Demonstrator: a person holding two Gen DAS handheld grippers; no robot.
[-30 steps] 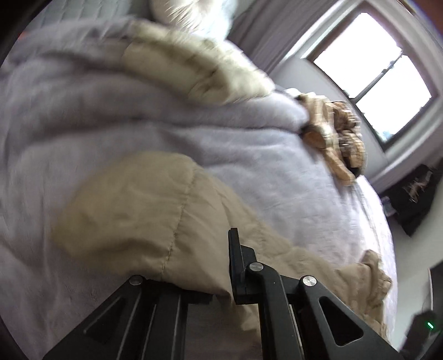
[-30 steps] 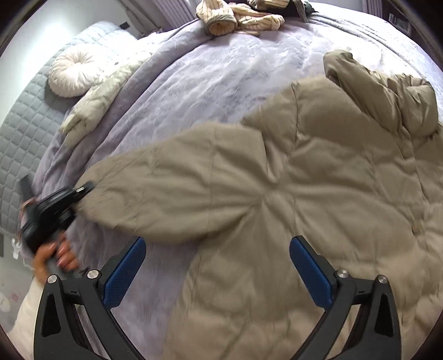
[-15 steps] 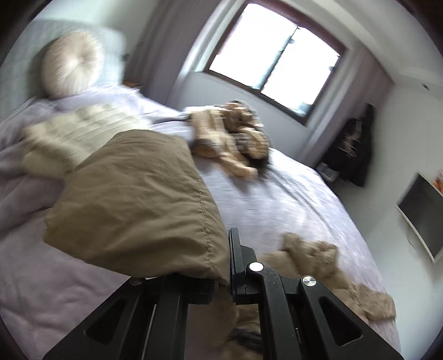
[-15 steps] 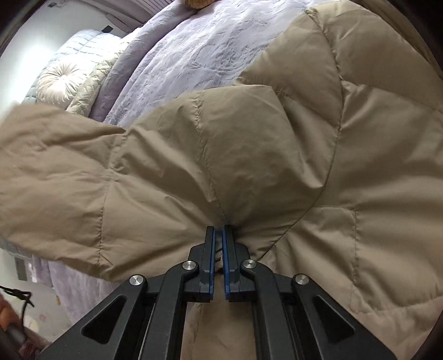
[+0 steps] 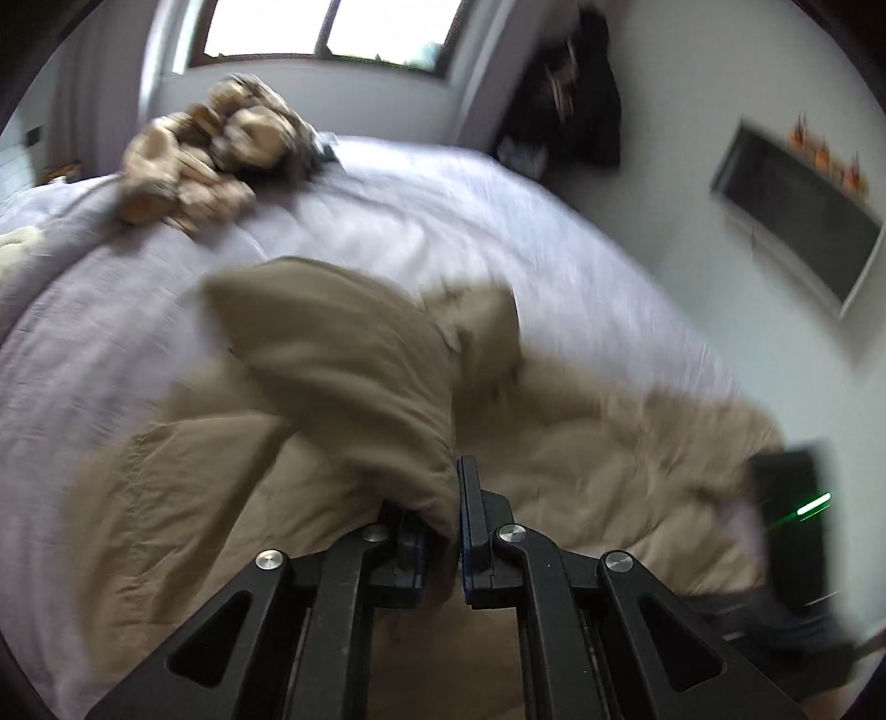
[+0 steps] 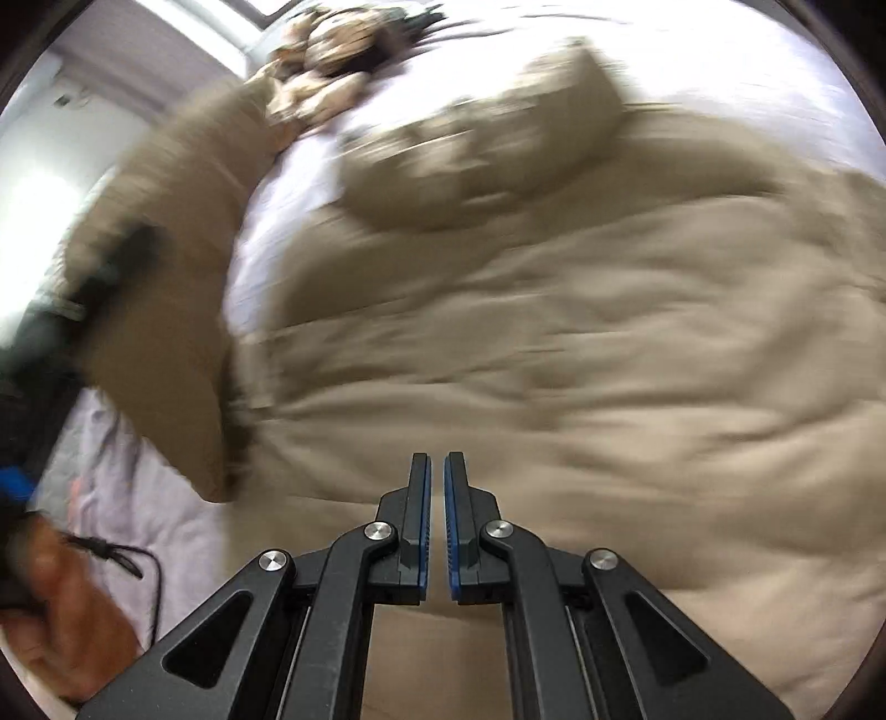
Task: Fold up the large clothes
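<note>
A large tan puffer jacket (image 6: 554, 343) lies spread on the lavender bedspread (image 5: 443, 221). My left gripper (image 5: 440, 498) is shut on the jacket's sleeve (image 5: 343, 360) and holds it lifted over the jacket body (image 5: 609, 454). In the right wrist view the lifted sleeve (image 6: 160, 288) hangs at the left, with the left gripper (image 6: 105, 271) dark and blurred on it. My right gripper (image 6: 436, 498) is shut, with a thin gap between the pads and nothing clearly between them, just above the jacket's lower body. The hood (image 6: 487, 155) lies at the far end.
A pile of beige patterned clothes (image 5: 210, 149) lies at the far side of the bed below the window (image 5: 326, 27). A dark garment (image 5: 576, 88) hangs on the wall and a wall-mounted screen (image 5: 797, 210) is to the right. A hand (image 6: 50, 598) shows at lower left.
My left gripper has swung the sleeve from the bed's left side over toward the jacket body. My right gripper, open one second ago, has shut and now sits over the jacket's lower part.
</note>
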